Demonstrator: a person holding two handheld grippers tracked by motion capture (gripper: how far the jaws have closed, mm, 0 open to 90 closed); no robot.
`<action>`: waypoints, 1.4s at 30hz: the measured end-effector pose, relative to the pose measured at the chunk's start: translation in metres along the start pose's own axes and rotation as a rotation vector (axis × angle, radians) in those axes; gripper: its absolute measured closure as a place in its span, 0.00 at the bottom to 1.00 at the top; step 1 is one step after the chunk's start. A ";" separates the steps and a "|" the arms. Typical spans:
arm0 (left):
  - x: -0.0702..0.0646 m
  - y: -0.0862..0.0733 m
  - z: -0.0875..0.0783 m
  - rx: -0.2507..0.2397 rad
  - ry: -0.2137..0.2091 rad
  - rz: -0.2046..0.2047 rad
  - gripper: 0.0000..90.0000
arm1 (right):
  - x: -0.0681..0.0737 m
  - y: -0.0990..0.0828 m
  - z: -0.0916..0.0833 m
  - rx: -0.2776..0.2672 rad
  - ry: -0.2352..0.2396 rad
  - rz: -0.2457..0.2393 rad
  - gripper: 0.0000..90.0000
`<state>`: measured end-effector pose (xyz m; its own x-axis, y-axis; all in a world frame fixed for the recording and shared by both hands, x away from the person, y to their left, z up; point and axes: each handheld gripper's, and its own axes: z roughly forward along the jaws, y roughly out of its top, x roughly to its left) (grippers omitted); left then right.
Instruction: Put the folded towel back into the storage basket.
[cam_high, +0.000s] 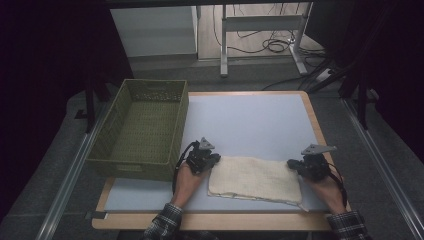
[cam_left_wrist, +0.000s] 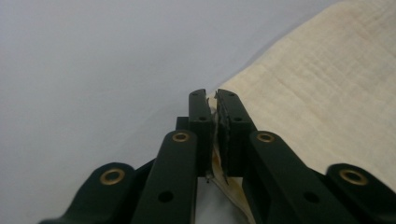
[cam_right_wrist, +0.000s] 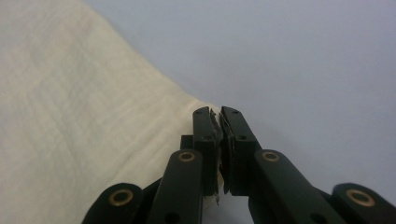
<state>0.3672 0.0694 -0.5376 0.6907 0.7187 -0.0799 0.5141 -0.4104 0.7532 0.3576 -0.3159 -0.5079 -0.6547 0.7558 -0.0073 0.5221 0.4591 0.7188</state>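
Observation:
A cream folded cloth (cam_high: 255, 179) lies flat on the pale table top (cam_high: 250, 120) near the front edge. My left gripper (cam_high: 215, 159) sits at the cloth's far left corner. In the left gripper view its jaws (cam_left_wrist: 211, 93) are pressed together with a thin edge of the cloth (cam_left_wrist: 322, 93) pinched between them. My right gripper (cam_high: 292, 164) is at the cloth's far right corner. In the right gripper view it (cam_right_wrist: 215, 111) is shut on that corner of the cloth (cam_right_wrist: 84, 107), with a frayed bit showing between the pads. Both grippers are low, at the table.
An olive-green mesh basket (cam_high: 142, 127) stands at the table's left, overhanging the left edge, close behind my left hand. A person's forearms in plaid sleeves (cam_high: 165, 222) enter from the bottom. Beyond the table are a desk frame (cam_high: 260, 30) and floor cables (cam_high: 272, 45).

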 end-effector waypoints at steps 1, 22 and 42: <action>0.000 -0.001 -0.002 -0.017 0.004 0.005 0.96 | -0.002 0.003 -0.001 -0.009 -0.004 0.003 0.95; 0.004 0.003 -0.013 -0.062 0.070 0.010 0.86 | -0.037 0.045 0.043 -0.046 -0.015 0.058 0.90; 0.016 -0.002 0.005 -0.005 0.067 -0.072 0.62 | -0.024 0.023 0.009 -0.059 0.023 0.080 0.71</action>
<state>0.3792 0.0789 -0.5435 0.6165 0.7822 -0.0903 0.5587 -0.3538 0.7501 0.3904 -0.3190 -0.4978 -0.6248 0.7778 0.0675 0.5406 0.3685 0.7563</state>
